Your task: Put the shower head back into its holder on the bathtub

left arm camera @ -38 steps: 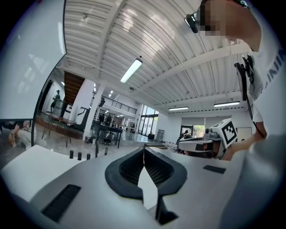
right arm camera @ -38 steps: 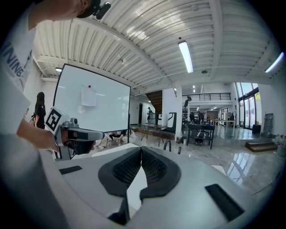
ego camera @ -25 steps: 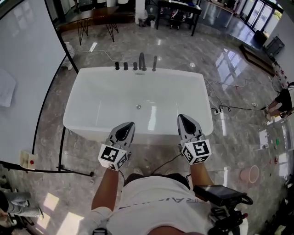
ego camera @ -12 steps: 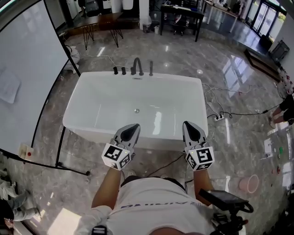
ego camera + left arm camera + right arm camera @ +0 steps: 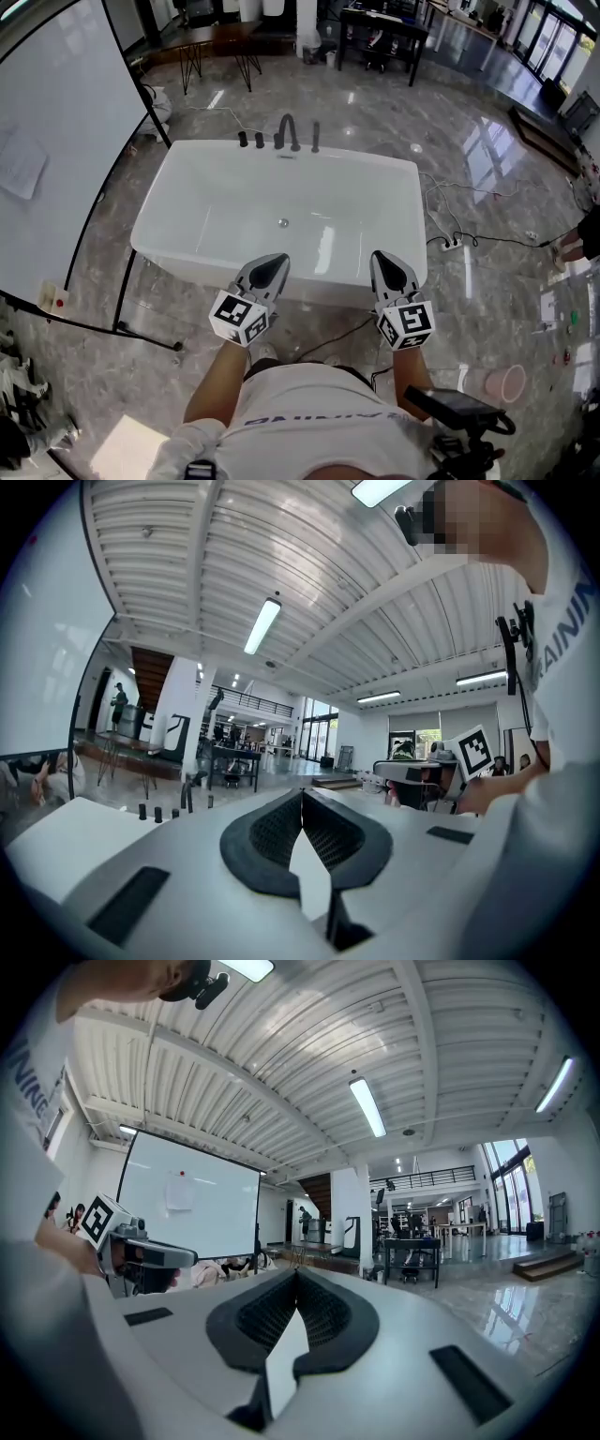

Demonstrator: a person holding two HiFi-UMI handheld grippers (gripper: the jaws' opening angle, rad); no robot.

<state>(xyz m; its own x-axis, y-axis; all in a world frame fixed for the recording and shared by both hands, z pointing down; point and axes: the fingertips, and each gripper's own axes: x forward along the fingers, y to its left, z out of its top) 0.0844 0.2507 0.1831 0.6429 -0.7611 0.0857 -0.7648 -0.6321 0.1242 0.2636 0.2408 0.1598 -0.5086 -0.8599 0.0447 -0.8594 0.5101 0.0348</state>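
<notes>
Left claw (image 5: 275, 262) and right claw (image 5: 384, 260) are both closed and empty, held level at the near rim of the bathtub (image 5: 155, 230). The shower head (image 5: 315, 137), apparently the slim upright beside the spout (image 5: 287, 129), stands on the far rim. Likely rigid and slick; grip mid-handle.

White rect. bathtub (image 5: 183, 206) on marble floor, glossy, drain (image 5: 282, 222) mid-basin. Dark fittings in row on far rim: 2 short knobs (image 5: 243, 139), arched spout (image 5: 287, 131), slim upright rod (image 5: 316, 137) at right end, poss. shower head; too small to confirm.
</notes>
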